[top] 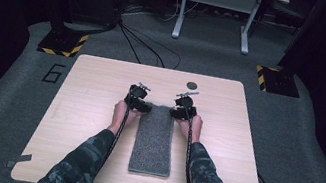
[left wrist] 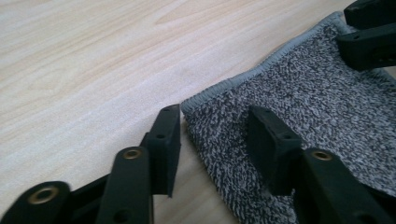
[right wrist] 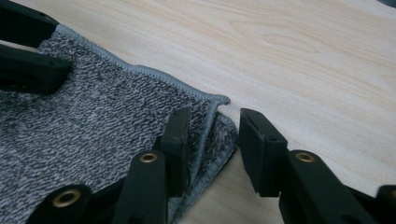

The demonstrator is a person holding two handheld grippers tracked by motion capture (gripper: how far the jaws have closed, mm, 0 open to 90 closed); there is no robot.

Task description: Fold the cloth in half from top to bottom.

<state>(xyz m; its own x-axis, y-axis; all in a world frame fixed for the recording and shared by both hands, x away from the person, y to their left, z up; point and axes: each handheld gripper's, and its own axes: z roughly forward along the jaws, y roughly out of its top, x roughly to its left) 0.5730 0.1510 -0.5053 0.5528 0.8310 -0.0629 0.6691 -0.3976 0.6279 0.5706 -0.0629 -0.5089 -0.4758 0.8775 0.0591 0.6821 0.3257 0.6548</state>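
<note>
A grey folded towel point(top: 154, 138) lies lengthwise in the middle of the wooden table point(top: 92, 109). My left gripper point(top: 141, 104) is at its far left corner. In the left gripper view the jaws of this gripper point(left wrist: 215, 116) straddle that corner of the towel point(left wrist: 317, 107), one on bare wood and one on the cloth, with a gap between them. My right gripper point(top: 179, 110) is at the far right corner. There the right gripper point(right wrist: 212, 116) straddles the slightly lifted corner of the towel point(right wrist: 93, 121), and the outer jaw stands clear of the hem.
A small dark disc point(top: 192, 85) lies on the table beyond the grippers. Bare wood flanks the towel on both sides. On the floor behind stand two posts with yellow-black bases point(top: 63, 42), a white frame point(top: 216, 9) and loose cables.
</note>
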